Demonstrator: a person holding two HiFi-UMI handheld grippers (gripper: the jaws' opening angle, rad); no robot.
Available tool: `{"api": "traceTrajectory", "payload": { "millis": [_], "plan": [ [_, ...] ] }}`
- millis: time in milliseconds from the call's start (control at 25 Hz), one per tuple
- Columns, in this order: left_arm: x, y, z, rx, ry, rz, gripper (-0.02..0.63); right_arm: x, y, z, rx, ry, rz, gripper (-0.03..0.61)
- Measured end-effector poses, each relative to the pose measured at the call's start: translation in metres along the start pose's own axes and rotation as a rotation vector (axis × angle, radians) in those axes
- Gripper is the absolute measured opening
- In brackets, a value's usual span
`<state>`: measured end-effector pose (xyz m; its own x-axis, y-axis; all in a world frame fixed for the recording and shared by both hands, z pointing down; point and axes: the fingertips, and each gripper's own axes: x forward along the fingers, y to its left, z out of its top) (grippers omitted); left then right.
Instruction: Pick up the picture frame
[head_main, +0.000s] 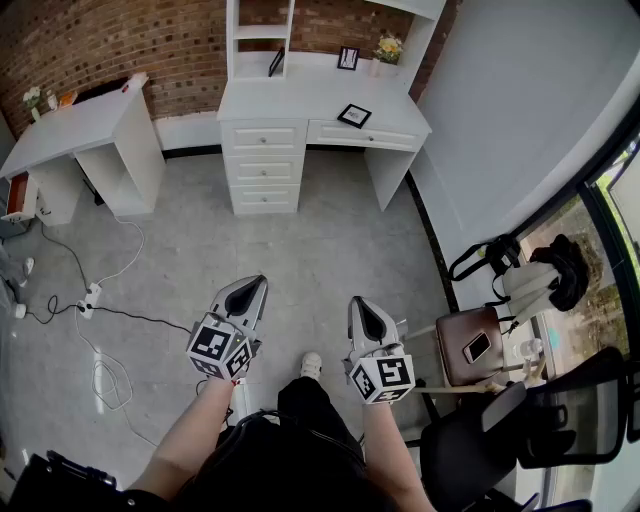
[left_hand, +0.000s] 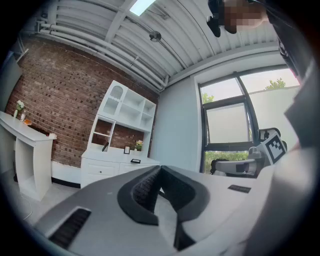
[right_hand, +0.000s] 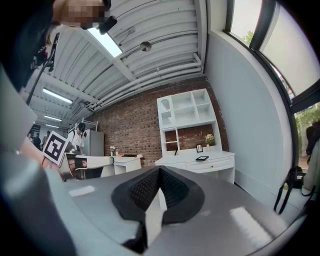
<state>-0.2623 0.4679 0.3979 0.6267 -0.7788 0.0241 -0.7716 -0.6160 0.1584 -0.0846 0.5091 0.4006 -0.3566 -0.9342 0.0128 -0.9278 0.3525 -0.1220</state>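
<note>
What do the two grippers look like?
The left gripper and right gripper are both smooth grey wedges narrowing to a tip, with black ridged pads inside. Each carries a white cube printed with black square markers. The person wears black clothes.

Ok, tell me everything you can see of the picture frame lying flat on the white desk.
The picture frame is a small rectangle with a thin black border around a pale centre. What it shows is too small to tell. It lies flat on the white desk, on the right part of the top near the front edge, above the right-hand drawer and slightly askew to that edge. Only the desk top touches it. It lies apart from the upright frame behind it.
</note>
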Motion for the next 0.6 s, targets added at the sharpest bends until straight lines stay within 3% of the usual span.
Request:
{"api": "traceTrajectory", "payload": {
  "millis": [600],
  "plan": [
    [0.126, 0.029, 0.005, 0.004, 0.023, 0.040, 0.005, 0.093, -0.090, 0.001, 0.015, 0.030, 0.052, 0.002]
  ]
}}
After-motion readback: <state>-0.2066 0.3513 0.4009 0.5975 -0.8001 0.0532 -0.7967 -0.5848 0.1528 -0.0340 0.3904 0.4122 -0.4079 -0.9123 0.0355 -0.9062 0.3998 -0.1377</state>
